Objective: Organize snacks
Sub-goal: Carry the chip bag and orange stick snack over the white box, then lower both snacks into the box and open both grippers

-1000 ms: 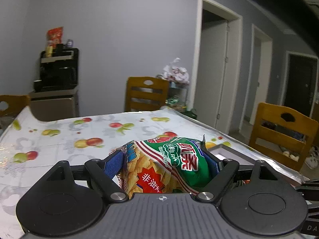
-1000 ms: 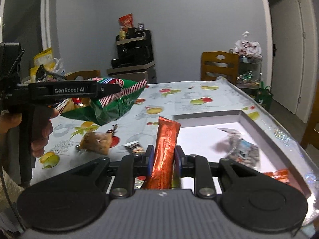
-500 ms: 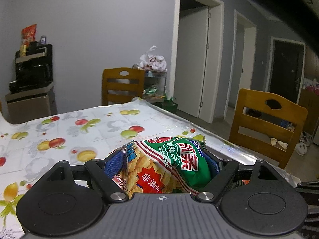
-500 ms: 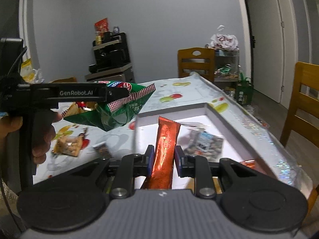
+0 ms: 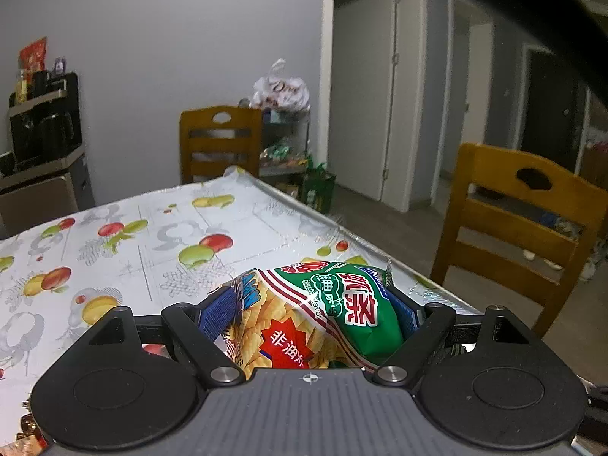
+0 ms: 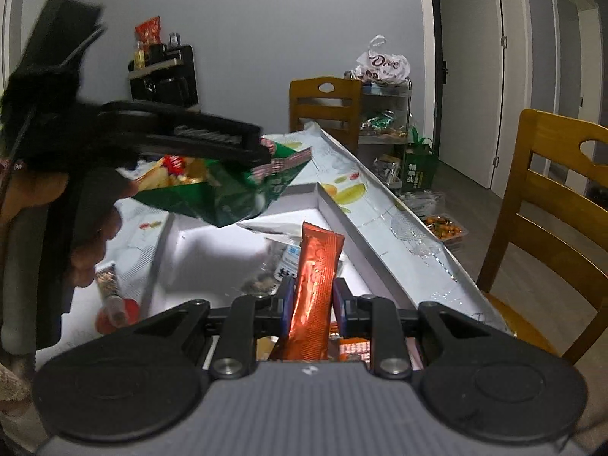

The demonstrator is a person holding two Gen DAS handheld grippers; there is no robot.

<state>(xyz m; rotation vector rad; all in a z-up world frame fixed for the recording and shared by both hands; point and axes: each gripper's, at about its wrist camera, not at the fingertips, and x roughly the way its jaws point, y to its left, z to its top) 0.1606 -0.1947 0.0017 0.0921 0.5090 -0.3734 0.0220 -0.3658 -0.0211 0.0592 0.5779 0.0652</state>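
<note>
Gripping a slim orange snack stick (image 6: 317,285) upright between its closed pads, the right gripper (image 6: 313,306) hovers just above the near end of a shallow white tray (image 6: 342,224), the stick's long axis pointing away toward the tray's far wall. To its left and higher, the left gripper (image 5: 311,309) clamps a puffy green chip bag (image 5: 323,315) in wide-set jaws over the tray's far left corner. Judging by this, the right hand is nearer to a drop; a few wrapped snacks (image 6: 281,266) already lie directly beneath.

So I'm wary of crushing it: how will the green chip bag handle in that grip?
The green chip bag looks puffy and probably light. It bulges between the left gripper pads, so likely squashy; contents probably fragile.
</note>
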